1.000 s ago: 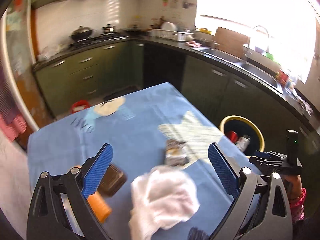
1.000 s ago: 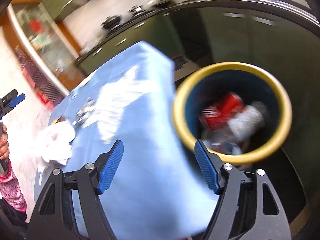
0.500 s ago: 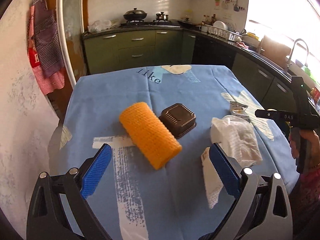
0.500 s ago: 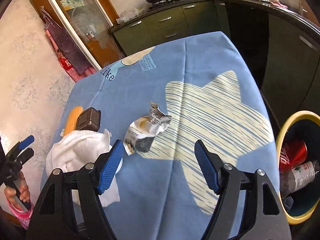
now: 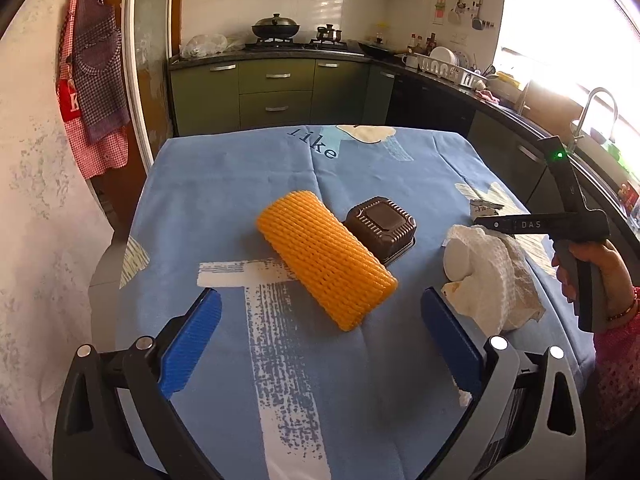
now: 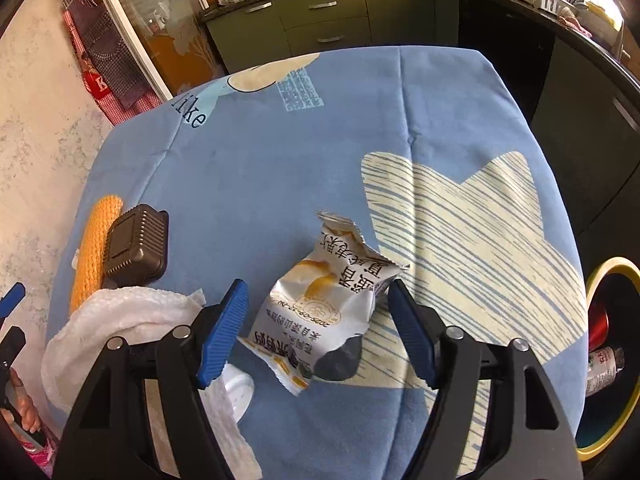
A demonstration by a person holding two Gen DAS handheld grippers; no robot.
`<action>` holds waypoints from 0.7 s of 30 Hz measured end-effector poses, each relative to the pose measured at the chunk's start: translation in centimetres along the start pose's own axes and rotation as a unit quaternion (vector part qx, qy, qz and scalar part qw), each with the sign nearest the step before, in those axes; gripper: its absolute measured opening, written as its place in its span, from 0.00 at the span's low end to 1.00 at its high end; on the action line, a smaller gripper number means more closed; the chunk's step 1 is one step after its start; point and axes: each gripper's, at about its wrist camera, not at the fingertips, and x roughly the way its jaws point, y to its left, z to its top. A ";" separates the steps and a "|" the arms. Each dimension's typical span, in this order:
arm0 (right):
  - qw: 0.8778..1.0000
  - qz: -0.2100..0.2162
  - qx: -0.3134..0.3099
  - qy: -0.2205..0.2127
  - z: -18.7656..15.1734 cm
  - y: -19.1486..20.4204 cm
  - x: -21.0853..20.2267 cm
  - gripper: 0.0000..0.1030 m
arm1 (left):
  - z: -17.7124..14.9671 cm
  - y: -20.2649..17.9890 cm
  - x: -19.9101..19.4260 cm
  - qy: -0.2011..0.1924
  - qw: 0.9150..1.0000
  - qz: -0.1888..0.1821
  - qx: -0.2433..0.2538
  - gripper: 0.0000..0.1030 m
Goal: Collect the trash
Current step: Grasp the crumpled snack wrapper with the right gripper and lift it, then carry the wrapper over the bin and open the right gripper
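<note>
Tablecloth (image 5: 360,360): "like"; hand-held gripper (image 5: 532,225): possibly "DAS".

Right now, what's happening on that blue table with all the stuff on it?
A person is clearing trash off the table with a tool in each hand. The right tool is closing around a crumpled snack wrapper, which sits between its jaws but isn't pinched yet. The left tool is open above an orange foam sleeve, with a brown plastic tray beside it and a wad of white paper towel nearby. A yellow-rimmed bin beside the table already holds some trash.
</note>
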 end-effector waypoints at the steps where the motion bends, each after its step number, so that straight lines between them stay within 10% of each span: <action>1: 1.000 -0.005 -0.002 -0.002 0.2 0.1 0.0 0.56 | 0.0 0.0 0.0 0.000 1.000 -0.001 0.000 0.95; 9: 1.000 -0.008 0.003 -0.023 0.5 -0.4 -0.6 0.36 | -0.6 0.7 0.1 0.004 1.000 -0.005 -0.011 0.95; 21: 0.993 0.004 0.048 -0.105 -1.5 -4.6 -7.8 0.36 | -0.2 -0.5 -0.3 -0.001 1.000 -0.006 -0.003 0.95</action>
